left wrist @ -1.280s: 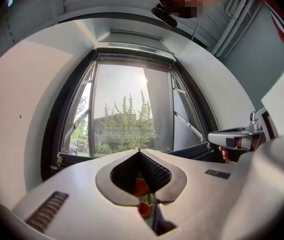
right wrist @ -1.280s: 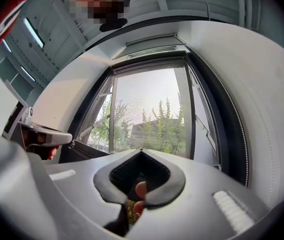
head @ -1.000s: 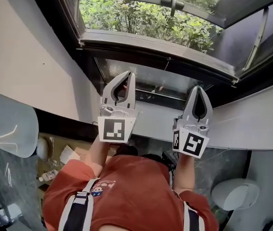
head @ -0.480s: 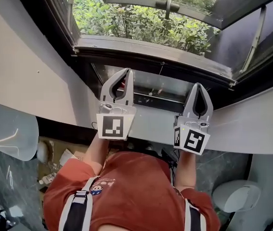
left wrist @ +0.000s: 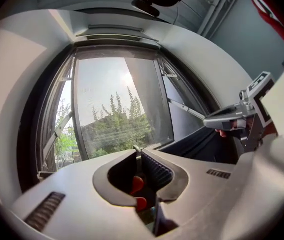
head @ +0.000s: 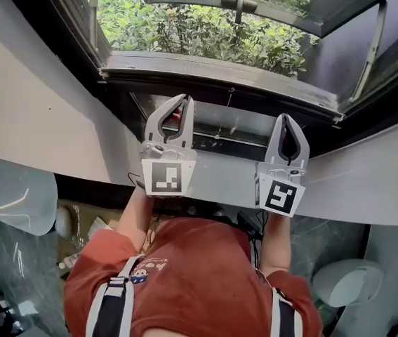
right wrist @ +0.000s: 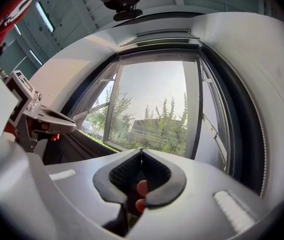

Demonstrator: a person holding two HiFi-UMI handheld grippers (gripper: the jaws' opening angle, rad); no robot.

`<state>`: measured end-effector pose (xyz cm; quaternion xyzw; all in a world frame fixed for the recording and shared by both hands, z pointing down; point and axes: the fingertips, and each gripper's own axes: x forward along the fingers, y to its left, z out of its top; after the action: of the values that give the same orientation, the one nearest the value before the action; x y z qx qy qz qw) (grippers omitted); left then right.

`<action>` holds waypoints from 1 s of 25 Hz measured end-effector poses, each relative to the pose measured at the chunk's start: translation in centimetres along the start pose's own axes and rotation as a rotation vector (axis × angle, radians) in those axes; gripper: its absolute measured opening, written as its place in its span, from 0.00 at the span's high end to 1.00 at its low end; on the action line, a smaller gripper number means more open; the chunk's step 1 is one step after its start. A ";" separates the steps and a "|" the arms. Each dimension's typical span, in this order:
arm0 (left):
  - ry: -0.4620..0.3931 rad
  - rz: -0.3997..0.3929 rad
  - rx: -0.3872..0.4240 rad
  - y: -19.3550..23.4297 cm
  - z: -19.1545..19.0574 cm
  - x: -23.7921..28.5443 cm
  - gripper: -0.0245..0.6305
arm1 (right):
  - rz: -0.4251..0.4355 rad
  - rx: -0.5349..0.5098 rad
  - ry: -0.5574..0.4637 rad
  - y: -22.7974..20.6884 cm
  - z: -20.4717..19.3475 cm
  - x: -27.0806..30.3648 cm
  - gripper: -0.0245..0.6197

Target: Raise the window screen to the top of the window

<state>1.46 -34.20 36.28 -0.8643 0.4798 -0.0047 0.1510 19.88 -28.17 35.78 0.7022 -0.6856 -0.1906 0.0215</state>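
Hovering over the white ledge [head: 367,177] under the open window [head: 213,67], with nothing gripped yet. Carrying the left gripper [head: 184,99] with jaws just eased apart a crack and nothing between them. Carrying the right gripper [head: 286,116] pressed together and empty. Looking for the window screen [head: 248,114]: hard to make out, probably the grey strip lying low along the window's foot, just past both sets of tips and nowhere near the top. Judged as the approach step. Next: spread both jaws wider, pinch the strip's upper edge on either side, then lift evenly to avoid skewing.
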 end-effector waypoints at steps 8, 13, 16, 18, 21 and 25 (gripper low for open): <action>0.140 -0.144 0.461 -1.5 -3.9 1.5 0.80 | 0.192 -0.323 0.154 1.5 -3.0 1.6 0.74; 0.227 -0.211 0.703 -1.1 -6.1 2.2 0.72 | 0.332 -0.650 0.283 2.0 -7.1 2.1 0.64; 0.285 -0.228 0.836 -0.3 -7.4 2.6 0.69 | 0.356 -0.782 0.328 1.3 -8.6 2.5 0.63; 0.315 -0.237 0.902 0.2 -8.0 2.9 0.68 | 0.362 -0.834 0.348 0.8 -9.3 2.8 0.63; 0.358 -0.245 0.980 0.7 -8.9 3.3 0.68 | 0.368 -0.862 0.367 0.4 -9.9 3.1 0.63; 0.392 -0.228 1.052 1.3 -9.5 4.1 0.68 | 0.383 -0.844 0.367 0.3 -9.9 3.3 0.63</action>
<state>1.18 -40.69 44.42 -0.7021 0.3358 -0.4194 0.4674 22.45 -33.64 44.23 0.5158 -0.6503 -0.3173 0.4586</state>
